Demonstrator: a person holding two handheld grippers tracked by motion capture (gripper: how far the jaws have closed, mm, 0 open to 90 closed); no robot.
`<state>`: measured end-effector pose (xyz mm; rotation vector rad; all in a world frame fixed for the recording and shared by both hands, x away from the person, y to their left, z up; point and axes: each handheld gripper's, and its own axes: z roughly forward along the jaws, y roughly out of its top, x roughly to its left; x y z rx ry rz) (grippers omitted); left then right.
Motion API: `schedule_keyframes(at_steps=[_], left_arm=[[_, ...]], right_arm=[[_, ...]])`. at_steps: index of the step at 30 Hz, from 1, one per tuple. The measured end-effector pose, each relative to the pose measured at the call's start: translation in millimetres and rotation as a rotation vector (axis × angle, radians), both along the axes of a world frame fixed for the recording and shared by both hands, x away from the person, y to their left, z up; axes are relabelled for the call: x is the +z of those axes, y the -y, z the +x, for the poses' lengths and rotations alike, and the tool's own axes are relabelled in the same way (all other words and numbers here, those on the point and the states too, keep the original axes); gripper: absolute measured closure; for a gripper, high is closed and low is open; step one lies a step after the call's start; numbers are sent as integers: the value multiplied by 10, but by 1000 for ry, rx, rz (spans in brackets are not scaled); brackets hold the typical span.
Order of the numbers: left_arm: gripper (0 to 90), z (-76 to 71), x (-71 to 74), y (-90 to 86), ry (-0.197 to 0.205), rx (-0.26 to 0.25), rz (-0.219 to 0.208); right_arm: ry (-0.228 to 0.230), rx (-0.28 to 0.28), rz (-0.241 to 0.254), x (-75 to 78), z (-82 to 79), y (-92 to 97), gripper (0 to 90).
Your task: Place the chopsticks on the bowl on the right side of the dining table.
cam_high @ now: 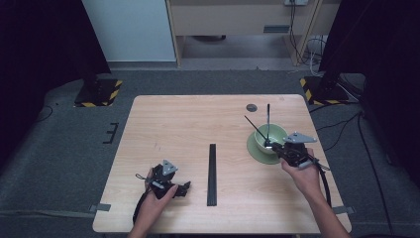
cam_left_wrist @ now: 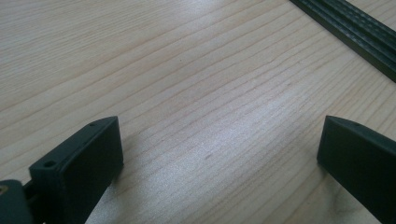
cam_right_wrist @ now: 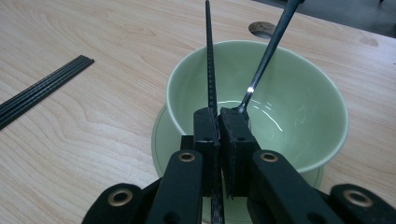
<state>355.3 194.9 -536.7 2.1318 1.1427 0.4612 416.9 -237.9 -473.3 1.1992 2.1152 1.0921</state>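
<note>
Right tool (cam_right_wrist: 219, 122) — clamped on chopstick (cam_right_wrist: 209, 60)

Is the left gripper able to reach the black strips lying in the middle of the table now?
Probably yes: the left gripper is open, and bare table lies between it and the black strips.

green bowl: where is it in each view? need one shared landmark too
High view: green bowl right of table centre, on a green plate, in front of the right gripper.
Left gripper view: not in it.
Right gripper view: bowl centre-right, just past the jaws, which are shut on a black stick.
Shared landmark: black strip on the table.
</note>
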Motion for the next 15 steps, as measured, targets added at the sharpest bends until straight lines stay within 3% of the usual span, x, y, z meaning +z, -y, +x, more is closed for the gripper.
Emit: schedule_keyframes(at_steps=[15], left_arm=[[0,0,0,0,0,0,0]], right_arm=[[-9,1,-1,-4,-2,18,858]])
